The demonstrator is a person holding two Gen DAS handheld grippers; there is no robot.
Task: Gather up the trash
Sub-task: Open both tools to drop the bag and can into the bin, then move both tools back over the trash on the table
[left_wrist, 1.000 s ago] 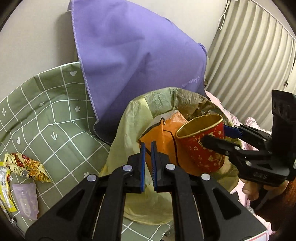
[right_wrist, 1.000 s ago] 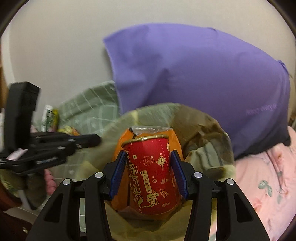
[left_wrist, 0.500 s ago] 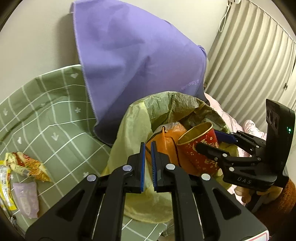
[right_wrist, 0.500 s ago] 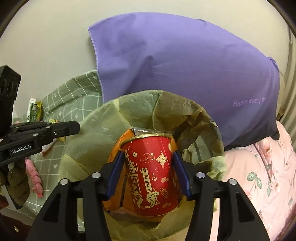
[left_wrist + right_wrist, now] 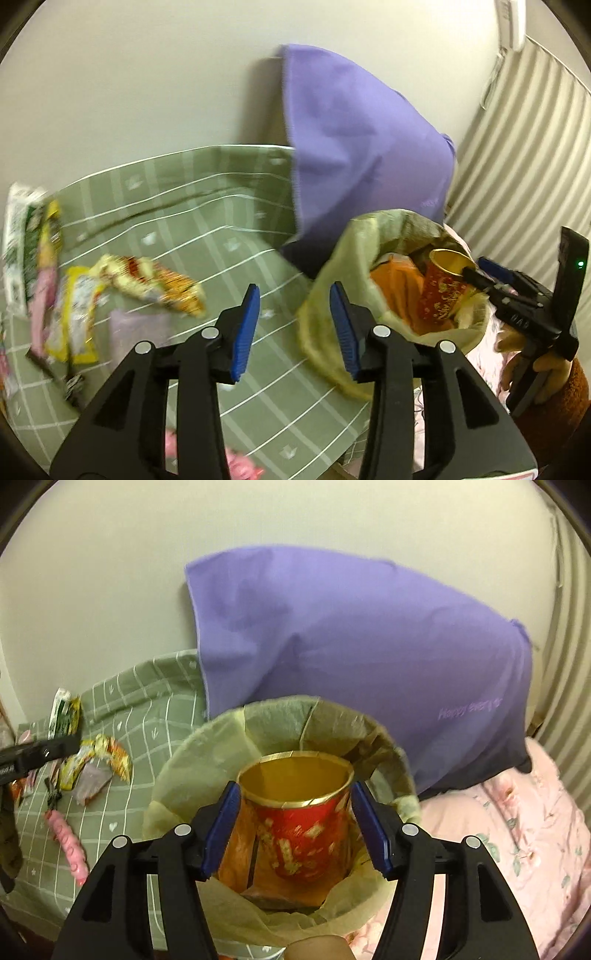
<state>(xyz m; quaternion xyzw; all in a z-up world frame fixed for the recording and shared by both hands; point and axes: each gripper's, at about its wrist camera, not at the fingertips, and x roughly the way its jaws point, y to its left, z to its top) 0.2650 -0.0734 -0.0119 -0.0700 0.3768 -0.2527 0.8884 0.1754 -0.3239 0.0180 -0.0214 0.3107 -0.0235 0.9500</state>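
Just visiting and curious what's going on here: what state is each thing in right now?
Red cup: upright in the bag, released.
Trash bag: open, partly filled.
Right gripper: open, jaws just widened, either side of the cup.
Left gripper: open, jaws just widened, empty.
Snack wrappers: lying on the green cloth, uncollected.
Purple pillow: leaning against the wall.

Bare green sheet point(image 5: 229, 236) between wrappers point(image 5: 155, 284) and trash bag point(image 5: 332, 295).
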